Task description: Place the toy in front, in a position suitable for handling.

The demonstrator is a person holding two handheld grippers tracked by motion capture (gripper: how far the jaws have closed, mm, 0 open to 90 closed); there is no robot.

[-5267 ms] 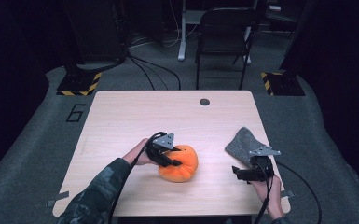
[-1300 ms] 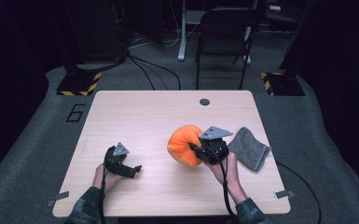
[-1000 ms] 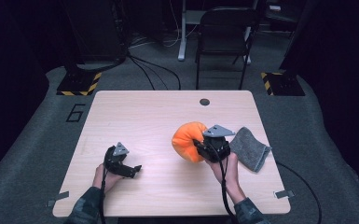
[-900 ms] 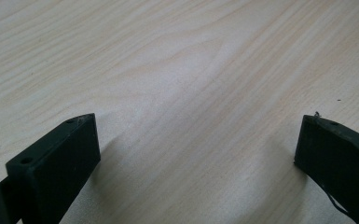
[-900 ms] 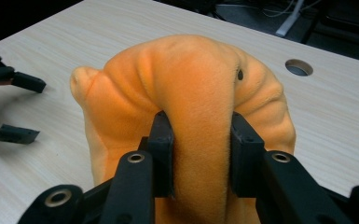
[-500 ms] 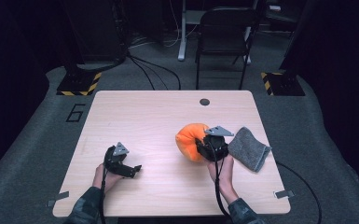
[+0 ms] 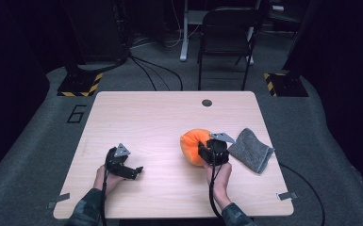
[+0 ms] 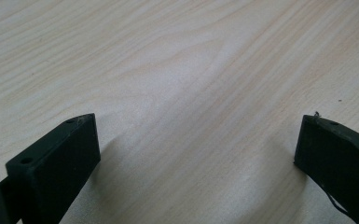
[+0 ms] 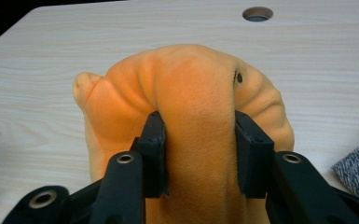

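orange plush toy (image 9: pixel 191 93), soft, ribbed, squeezed

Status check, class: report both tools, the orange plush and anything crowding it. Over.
Right tool pinching the orange plush, jaws just easing open. Left tool open over bare table. Grey cloth just beside the plush.

A single digit "6" (image 7: pixel 77 114) marks the grey floor (left of the table (image 7: pixel 136 117))
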